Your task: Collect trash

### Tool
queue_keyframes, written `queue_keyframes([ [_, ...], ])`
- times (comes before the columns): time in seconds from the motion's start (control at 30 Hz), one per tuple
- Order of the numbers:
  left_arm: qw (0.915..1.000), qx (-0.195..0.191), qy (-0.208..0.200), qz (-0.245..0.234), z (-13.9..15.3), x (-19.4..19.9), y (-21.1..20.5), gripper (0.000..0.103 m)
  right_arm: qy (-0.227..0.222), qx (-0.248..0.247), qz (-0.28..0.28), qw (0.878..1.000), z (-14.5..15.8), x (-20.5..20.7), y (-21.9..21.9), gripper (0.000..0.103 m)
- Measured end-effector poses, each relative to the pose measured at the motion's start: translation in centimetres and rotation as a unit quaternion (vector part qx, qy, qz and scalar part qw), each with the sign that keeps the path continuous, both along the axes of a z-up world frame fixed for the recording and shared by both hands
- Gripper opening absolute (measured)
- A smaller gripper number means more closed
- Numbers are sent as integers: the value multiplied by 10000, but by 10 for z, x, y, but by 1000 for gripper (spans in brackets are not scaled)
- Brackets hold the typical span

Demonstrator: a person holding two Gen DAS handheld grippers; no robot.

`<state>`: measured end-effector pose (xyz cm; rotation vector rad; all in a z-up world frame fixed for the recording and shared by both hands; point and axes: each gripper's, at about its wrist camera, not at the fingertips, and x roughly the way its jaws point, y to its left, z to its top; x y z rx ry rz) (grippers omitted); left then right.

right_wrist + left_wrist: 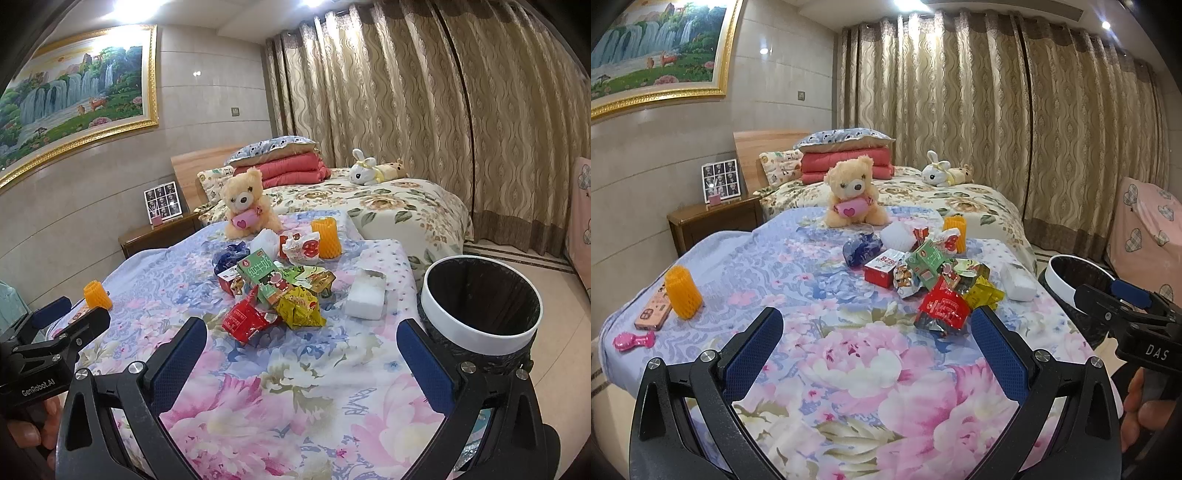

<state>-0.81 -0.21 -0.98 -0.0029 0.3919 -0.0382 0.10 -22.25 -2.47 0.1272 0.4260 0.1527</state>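
We hold the left hand-held gripper (877,332) and right hand-held gripper (301,345) spread wide, empty, over the floral bed (849,369). Mid-frame, crinkly foil wrappers (942,310) heap together; the round white bin (480,325) stands lower right.

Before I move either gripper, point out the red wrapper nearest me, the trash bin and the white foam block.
red wrapper (245,319): right wrist view, middle of its front face.
trash bin (476,328): right wrist view, white outer rim.
white foam block (365,295): right wrist view, top face.
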Motion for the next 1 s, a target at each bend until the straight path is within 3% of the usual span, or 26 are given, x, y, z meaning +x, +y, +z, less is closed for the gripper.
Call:
queue_keyframes([
  [0.13,9999,-16,117,-27,-3,7,0,103,120,7,1,9999,-6,5,-1,103],
  [0.33,9990,-43,388,-210,-8,25,-5,103,935,474,44,9945,-11,22,-11,103],
  [0.53,9964,-100,731,-413,-18,49,-11,101,848,345,73,9958,-16,40,-17,102],
  [0.73,9915,-145,1098,-680,-30,78,-23,92,1113,318,52,9933,-28,63,-29,93],
  [1.0,9828,-223,1497,-1058,-45,119,-37,82,1293,799,223,9881,-41,91,-33,78],
])
